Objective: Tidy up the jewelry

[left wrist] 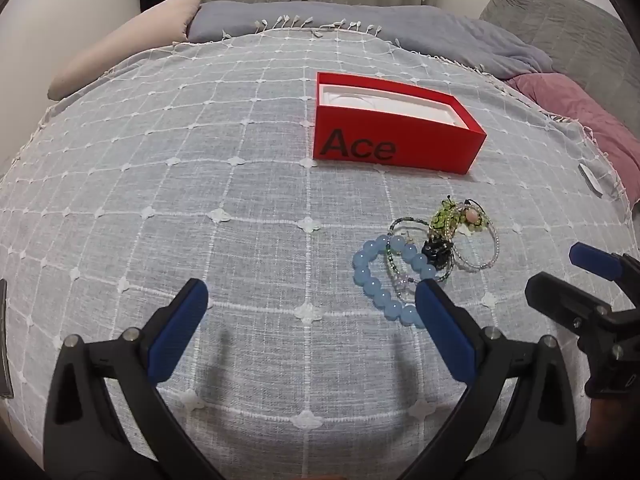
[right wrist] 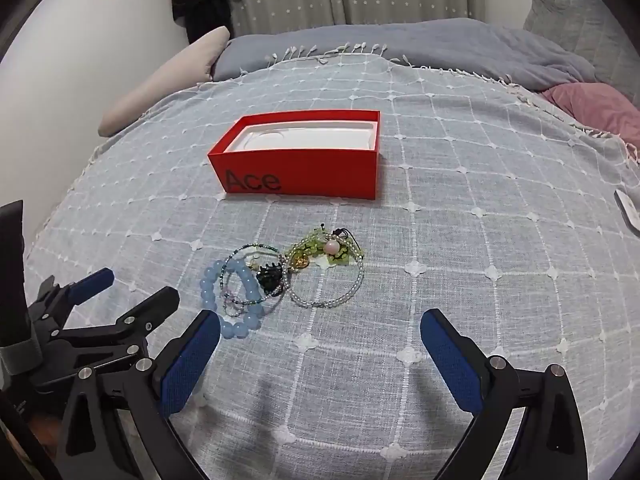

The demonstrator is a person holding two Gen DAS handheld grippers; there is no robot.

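Both the left tongs (left wrist: 312,296) and right tongs (right wrist: 320,326) hang spread, gripping nothing; the bracelets (right wrist: 280,276) lie heaped mid-bed, just before the open red box (right wrist: 300,168).

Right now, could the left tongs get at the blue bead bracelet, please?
Probably yes. The left tongs are open, and the blue bead bracelet lies on the bedspread just ahead, by the right-hand finger. Nothing covers its near side, though thinner bracelets are tangled across it and may come along.
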